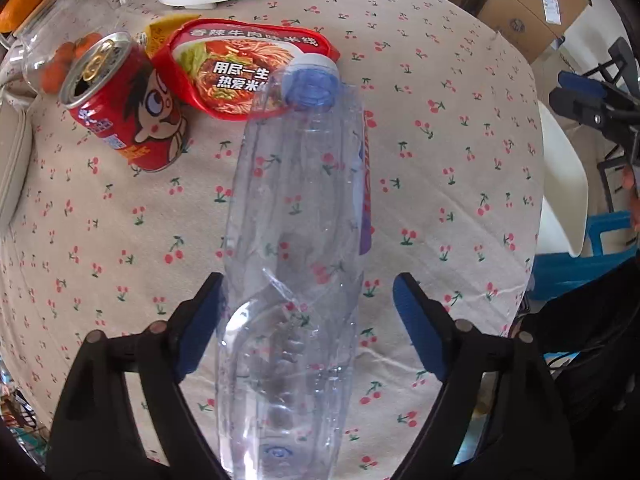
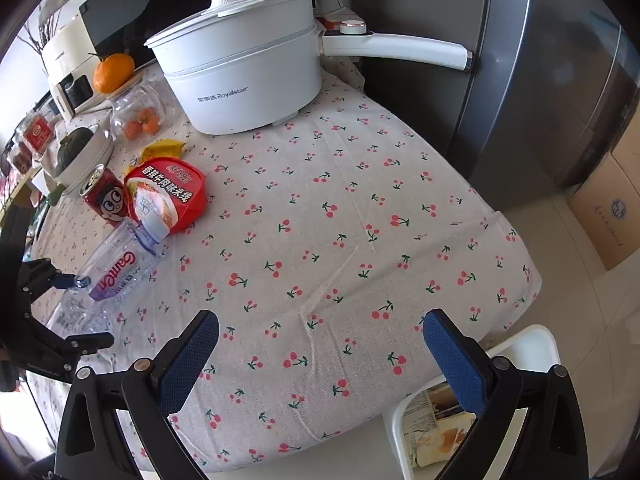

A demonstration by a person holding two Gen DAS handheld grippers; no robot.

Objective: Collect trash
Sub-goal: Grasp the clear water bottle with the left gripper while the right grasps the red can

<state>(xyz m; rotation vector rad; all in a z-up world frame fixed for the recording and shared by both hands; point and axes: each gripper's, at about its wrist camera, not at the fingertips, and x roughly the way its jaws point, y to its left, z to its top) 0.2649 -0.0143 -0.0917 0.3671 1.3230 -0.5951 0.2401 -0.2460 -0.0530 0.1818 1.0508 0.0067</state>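
A crushed clear plastic bottle [image 1: 296, 200] with a blue cap lies on the cherry-print tablecloth [image 1: 440, 160]. My left gripper [image 1: 308, 280] points down over its lower end with a finger on each side. The left pad [image 1: 200, 320] is at the bottle's side, while the right pad stands off from it with a gap, so the gripper is open. Beyond the cap lie a red noodle-bowl lid [image 1: 244, 64], an opened red can [image 1: 124, 108] and a yellow wrapper [image 1: 160, 32]. My right gripper [image 2: 320, 320] hangs open over bare cloth near the table's front edge with nothing between its fingers.
A white bin [image 2: 520, 352] holding paper trash stands on the floor below the table's front right corner. At the back are a white electric pot [image 2: 240, 80], a glass jar [image 2: 138, 116] of small oranges and an orange [image 2: 114, 72]. A fridge [image 2: 540, 80] and cardboard boxes [image 2: 608, 216] stand to the right.
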